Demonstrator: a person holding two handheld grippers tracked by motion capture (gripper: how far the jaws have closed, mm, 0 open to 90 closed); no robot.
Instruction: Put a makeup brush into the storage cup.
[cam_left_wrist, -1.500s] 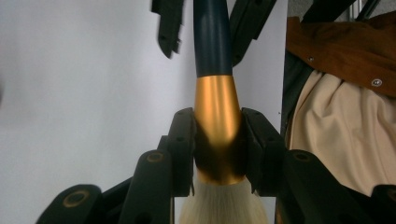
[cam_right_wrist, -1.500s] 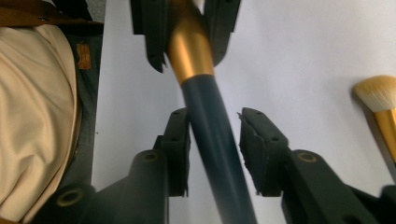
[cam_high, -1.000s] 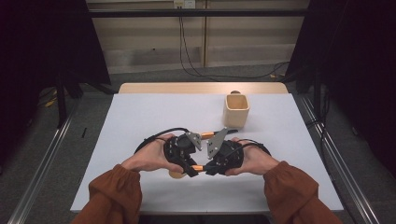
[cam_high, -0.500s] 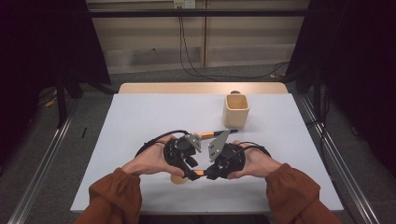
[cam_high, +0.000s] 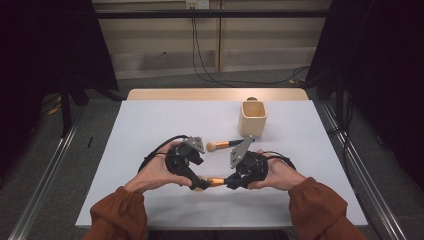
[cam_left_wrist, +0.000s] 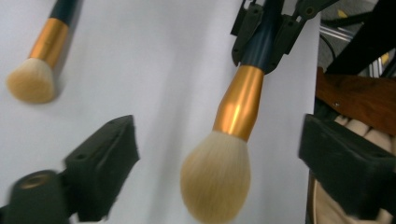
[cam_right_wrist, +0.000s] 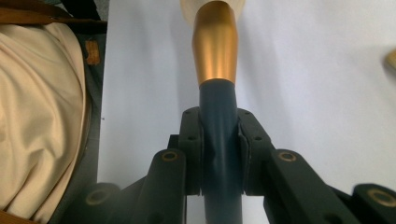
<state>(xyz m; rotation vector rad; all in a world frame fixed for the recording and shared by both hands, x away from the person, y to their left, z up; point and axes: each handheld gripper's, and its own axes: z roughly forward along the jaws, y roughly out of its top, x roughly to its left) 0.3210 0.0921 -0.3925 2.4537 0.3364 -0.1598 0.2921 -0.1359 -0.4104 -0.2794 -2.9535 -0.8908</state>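
Observation:
A makeup brush with a dark blue handle (cam_right_wrist: 218, 140), gold ferrule (cam_high: 216, 181) and pale bristle head (cam_left_wrist: 215, 179) hangs level just above the white table (cam_high: 150, 125). My right gripper (cam_right_wrist: 219, 122) (cam_high: 228, 181) is shut on its handle. My left gripper (cam_left_wrist: 217, 135) (cam_high: 199, 183) faces it and its jaws have just been opening. The bristle head lies between the left pads (cam_left_wrist: 105, 161) without touching them. A second, similar brush (cam_high: 223, 145) (cam_left_wrist: 39, 65) lies flat on the table just beyond the grippers.
A cream square cup (cam_high: 253, 118) stands behind the second brush, toward the table's far right. The person's hands and rust-coloured sleeves (cam_high: 117, 215) come in over the table's near edge. Dark floor and metal rails flank the table.
The left gripper's jaws have spread apart around the brush head. The right gripper keeps its grip on the handle, and both hands stay in about the same place.

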